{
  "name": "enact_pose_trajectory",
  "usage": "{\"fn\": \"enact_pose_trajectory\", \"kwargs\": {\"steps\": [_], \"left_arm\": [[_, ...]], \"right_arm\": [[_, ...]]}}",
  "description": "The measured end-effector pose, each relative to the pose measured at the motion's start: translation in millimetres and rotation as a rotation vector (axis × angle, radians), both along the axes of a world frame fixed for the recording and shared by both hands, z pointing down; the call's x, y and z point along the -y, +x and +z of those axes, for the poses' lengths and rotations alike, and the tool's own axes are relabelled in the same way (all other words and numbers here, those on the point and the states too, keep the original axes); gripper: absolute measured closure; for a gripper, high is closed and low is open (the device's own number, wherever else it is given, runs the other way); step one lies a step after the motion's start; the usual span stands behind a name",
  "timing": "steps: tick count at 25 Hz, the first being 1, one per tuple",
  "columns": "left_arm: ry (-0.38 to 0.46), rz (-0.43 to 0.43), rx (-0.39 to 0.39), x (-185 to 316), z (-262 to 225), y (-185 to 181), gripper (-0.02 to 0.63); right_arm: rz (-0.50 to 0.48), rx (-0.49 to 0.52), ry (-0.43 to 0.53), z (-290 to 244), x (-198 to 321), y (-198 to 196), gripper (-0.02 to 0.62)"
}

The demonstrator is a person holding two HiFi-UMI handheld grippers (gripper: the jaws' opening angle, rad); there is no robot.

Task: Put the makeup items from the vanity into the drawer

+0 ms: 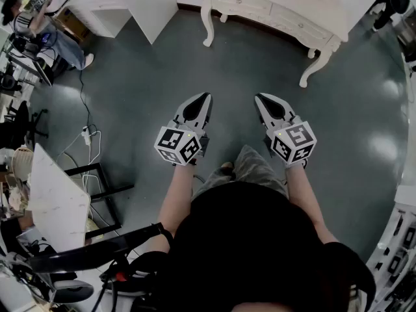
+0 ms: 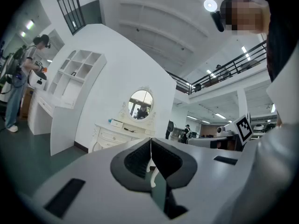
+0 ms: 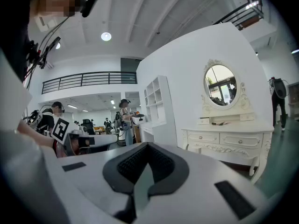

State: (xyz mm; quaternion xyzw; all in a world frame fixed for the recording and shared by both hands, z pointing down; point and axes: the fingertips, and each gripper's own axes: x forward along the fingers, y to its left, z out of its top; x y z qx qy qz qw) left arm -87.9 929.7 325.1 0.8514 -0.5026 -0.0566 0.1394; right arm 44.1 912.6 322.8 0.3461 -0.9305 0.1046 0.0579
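Left gripper point(image 1: 207, 97): my fingers pressed together, holding nothing, well short of the vanity point(image 1: 279, 12). Right gripper point(image 1: 259, 99): fingers likewise pressed together, empty, facing the vanity. Makeup items point(image 3: 223, 122): on the vanity's top, under its oval mirror point(image 3: 220, 85). Drawer point(image 3: 243, 140): closed.

the person wore a black top point(image 1: 253, 252) and grey-green legwear point(image 1: 259, 168). the left gripper point(image 1: 205, 98) and right gripper point(image 1: 260, 99) were pale grey with black ribbed pads point(image 2: 133, 162), each carrying 1 white cube point(image 1: 178, 145) of black square markers.
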Motion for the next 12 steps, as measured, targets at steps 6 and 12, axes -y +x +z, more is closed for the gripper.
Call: {"fn": "enact_pose_trajectory", "kwargs": {"steps": [6,12], "left_arm": [[-0.014,-0.006,-0.002,33,6,1,0.592],[-0.034,-0.018,0.009,80,15,0,0.592]], "right_arm": [[0.006,-0.026,-0.002,9,32,6,0.574],[0.031,-0.038,-0.001,16,92,14,0.574]]}}
